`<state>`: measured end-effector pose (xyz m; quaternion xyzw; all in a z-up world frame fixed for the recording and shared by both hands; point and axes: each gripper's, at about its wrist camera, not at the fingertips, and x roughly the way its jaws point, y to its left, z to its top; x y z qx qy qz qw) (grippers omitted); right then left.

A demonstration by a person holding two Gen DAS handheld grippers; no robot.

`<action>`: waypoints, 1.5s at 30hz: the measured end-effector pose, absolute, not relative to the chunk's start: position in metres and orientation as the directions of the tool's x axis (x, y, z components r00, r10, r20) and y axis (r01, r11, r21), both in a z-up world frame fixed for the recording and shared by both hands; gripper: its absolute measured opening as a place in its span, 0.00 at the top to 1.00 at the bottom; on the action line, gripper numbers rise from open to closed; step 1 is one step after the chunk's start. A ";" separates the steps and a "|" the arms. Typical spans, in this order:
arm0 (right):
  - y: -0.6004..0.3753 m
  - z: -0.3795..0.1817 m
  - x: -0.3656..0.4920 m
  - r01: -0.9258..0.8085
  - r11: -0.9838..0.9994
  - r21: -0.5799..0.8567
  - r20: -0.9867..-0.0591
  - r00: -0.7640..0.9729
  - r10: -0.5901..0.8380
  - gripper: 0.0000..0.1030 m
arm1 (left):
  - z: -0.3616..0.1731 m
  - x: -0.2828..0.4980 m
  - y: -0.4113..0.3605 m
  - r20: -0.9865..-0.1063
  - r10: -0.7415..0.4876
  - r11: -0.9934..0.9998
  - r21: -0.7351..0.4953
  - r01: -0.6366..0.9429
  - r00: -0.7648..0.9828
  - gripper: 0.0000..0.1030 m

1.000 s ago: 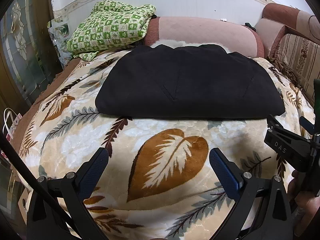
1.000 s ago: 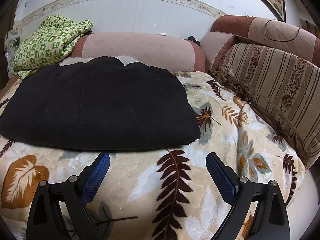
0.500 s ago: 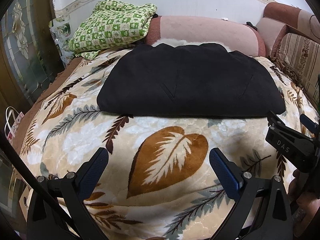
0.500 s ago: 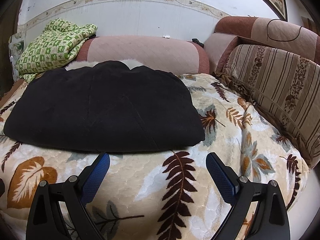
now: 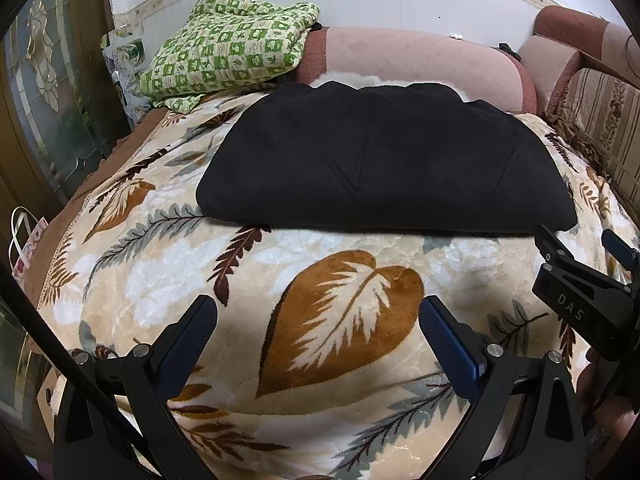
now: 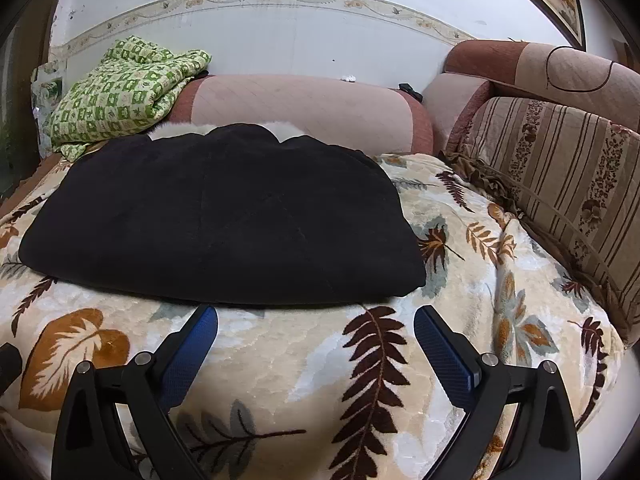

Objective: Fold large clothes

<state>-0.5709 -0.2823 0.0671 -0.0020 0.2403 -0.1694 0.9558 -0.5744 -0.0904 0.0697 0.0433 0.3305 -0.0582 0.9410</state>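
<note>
Holding both the left gripper (image 5: 318,322) and right gripper (image 6: 316,330) released, we risk snagging the leaf-print blanket (image 6: 280,360) beneath the black coat (image 6: 224,216) ahead of the jaws.

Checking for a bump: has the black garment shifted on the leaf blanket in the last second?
No. The black garment keeps its near edge just above the brown leaf; only the cameras drifted.

Both views are evenly lit by soft, diffuse indoor light, with no hard glare. Ahead of the spread tongs, the black garment (image 5: 380,160) reads so dark that its folds barely show, and it casts a thin soft shadow on the leaf-print blanket (image 5: 340,320) along its near edge. Focus is sharp centrally; fisheye bending curves the wall (image 6: 300,32) beyond, and corners vignette black.
</note>
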 end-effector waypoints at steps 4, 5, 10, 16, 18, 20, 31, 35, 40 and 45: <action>-0.280 0.069 -0.574 0.306 0.949 -0.072 -0.444 0.842 -0.305 0.03 | 0.068 -0.572 -0.090 -0.630 -0.079 0.990 0.044 0.137 0.773 0.02; -0.279 0.069 -0.574 0.303 0.950 -0.070 -0.439 0.846 -0.302 0.03 | 0.068 -0.572 -0.090 -0.631 -0.078 0.989 0.046 0.137 0.772 0.02; -0.276 0.072 -0.577 0.298 0.951 -0.081 -0.413 0.858 -0.304 0.01 | 0.067 -0.570 -0.088 -0.635 -0.080 0.990 0.038 0.134 0.768 0.02; -0.276 0.072 -0.577 0.298 0.952 -0.076 -0.416 0.858 -0.302 0.01 | 0.064 -0.569 -0.087 -0.644 -0.087 0.990 0.027 0.137 0.760 0.02; -0.276 0.073 -0.578 0.297 0.952 -0.076 -0.413 0.859 -0.301 0.01 | 0.064 -0.569 -0.088 -0.644 -0.088 0.991 0.024 0.135 0.760 0.02; -0.276 0.073 -0.578 0.295 0.953 -0.074 -0.411 0.862 -0.298 0.01 | 0.063 -0.568 -0.087 -0.648 -0.091 0.991 0.020 0.136 0.756 0.02; -0.273 0.076 -0.581 0.297 0.952 -0.075 -0.384 0.872 -0.303 0.01 | 0.066 -0.572 -0.082 -0.620 -0.098 0.990 0.021 0.141 0.778 0.02; -0.276 0.074 -0.578 0.316 0.945 -0.083 -0.392 0.862 -0.322 0.01 | 0.074 -0.575 -0.084 -0.589 -0.085 0.991 0.033 0.129 0.804 0.02; -0.283 0.078 -0.583 0.331 0.942 -0.057 -0.372 0.869 -0.328 0.01 | 0.081 -0.586 -0.088 -0.580 -0.074 0.991 0.047 0.124 0.811 0.02; -0.287 0.082 -0.587 0.337 0.941 -0.037 -0.358 0.875 -0.328 0.01 | 0.097 -0.602 -0.088 -0.548 -0.051 0.994 0.055 0.096 0.835 0.02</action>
